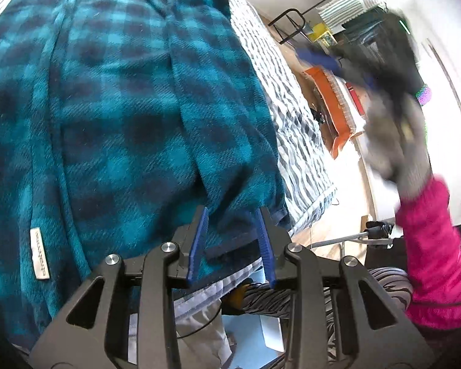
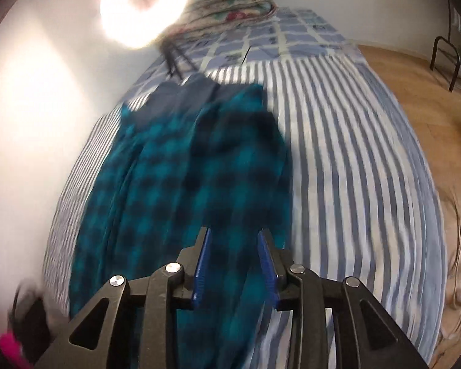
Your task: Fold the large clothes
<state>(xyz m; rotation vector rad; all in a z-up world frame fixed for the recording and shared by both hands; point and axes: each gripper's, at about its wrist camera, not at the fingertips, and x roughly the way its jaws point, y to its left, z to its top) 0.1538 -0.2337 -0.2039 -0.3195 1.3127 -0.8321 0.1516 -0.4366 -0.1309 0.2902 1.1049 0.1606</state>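
striped bed sheet [image 2: 353, 153] | wooden floor [image 2: 415, 92] | teal plaid garment [image 2: 184, 184] spread on sheet

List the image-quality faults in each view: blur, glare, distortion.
Left wrist view: plaid garment sharp; the gloved hand at right is motion-smeared; window side blown out; fisheye bends the bed edge. Right wrist view: whole frame motion-blurred; round lamp glares white; striped sheet curves.

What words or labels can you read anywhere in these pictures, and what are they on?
White tag sewn on the plaid garment: it carries print, turned sideways and too blurred to read for certain.
Patterned bedspread at the far end: small dark marks, too blurred to read.
Nothing else legible.
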